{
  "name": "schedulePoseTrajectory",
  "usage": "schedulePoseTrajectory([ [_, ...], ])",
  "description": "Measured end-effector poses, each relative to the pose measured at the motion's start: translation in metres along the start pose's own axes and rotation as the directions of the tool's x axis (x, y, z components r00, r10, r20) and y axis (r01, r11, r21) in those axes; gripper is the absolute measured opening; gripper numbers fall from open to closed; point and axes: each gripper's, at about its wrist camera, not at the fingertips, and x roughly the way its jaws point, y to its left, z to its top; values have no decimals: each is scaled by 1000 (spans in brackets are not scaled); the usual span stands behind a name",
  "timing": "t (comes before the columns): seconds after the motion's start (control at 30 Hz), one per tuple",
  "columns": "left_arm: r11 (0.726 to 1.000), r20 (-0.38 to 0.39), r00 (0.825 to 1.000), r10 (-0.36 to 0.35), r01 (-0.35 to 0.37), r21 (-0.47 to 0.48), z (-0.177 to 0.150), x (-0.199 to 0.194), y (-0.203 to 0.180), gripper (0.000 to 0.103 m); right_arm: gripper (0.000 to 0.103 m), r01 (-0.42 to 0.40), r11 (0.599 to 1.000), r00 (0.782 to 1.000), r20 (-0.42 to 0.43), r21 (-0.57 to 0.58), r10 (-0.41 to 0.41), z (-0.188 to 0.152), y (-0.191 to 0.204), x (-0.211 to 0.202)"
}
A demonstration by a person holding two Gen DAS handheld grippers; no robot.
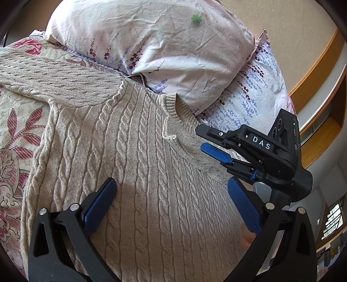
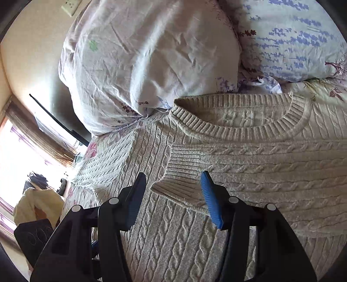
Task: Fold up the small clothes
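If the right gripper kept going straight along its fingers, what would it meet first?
Most likely the ribbed sleeve cuff folded across the beige sweater; the right gripper is open, straddling it. Depth is unclear.

Pillows (image 1: 151, 47) hard against sweater (image 1: 141, 173) collar; open room above knit

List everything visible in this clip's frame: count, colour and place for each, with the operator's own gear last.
sweater: 1, beige cable-knit, spread flat on the bed, one sleeve folded across its chest.
sleeve cuff: 1, beige ribbed, lying on the chest just ahead of the right gripper.
pillows: 2, pale lilac with purple flower print, beyond the collar.
bedsheet: 1, cream with red floral print, under the sweater.
wall socket: 1, white, on the wall.
left gripper: 1, black with blue pads, open over the sweater body.
right gripper: 1, black with blue pads, open at the cuff, not closed on it.
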Motion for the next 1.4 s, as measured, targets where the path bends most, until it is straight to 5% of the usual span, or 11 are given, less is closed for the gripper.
schedulePoseTrajectory([
  [0.27, 998, 33, 998, -49, 51, -37, 10, -30, 15, 101, 56, -82, 993, 991, -99, 86, 91, -11, -5, 33],
  [0.4, 998, 127, 990, 62, -65, 21, 25, -59, 18, 101, 56, -62, 996, 992, -104, 62, 68, -12, 5, 39],
  [0.53, 993, 166, 979, 119, -117, -23, 46, -76, 37, 101, 60, -15, 1000, 994, -105, -19, 13, -15, 20, 41],
  [0.7, 976, 185, 960, 210, -194, -101, 71, -99, 76, 101, 60, -137, 985, 985, -89, 102, 146, -18, -1, 16],
  [0.93, 942, 204, 930, 307, -266, -204, 97, -118, 119, 101, 60, -216, 961, 972, -53, 170, 228, -25, -26, -21],
  [1.13, 901, 175, 944, 280, -195, -389, 110, -108, 157, 96, 61, -284, 949, 958, 4, 140, 286, -35, -35, -39],
  [1.27, 814, 139, 971, 194, -80, -575, 107, -93, 187, 76, 67, -343, 929, 939, 72, 137, 336, -38, -46, -45],
  [1.3, 800, 140, 970, 201, -79, -595, 106, -91, 192, 65, 67, -357, 924, 934, 87, 135, 348, -39, -48, -47],
  [1.4, 776, 151, 962, 228, -86, -625, 109, -90, 202, 59, 67, -384, 914, 923, 95, 132, 374, -41, -52, -48],
])
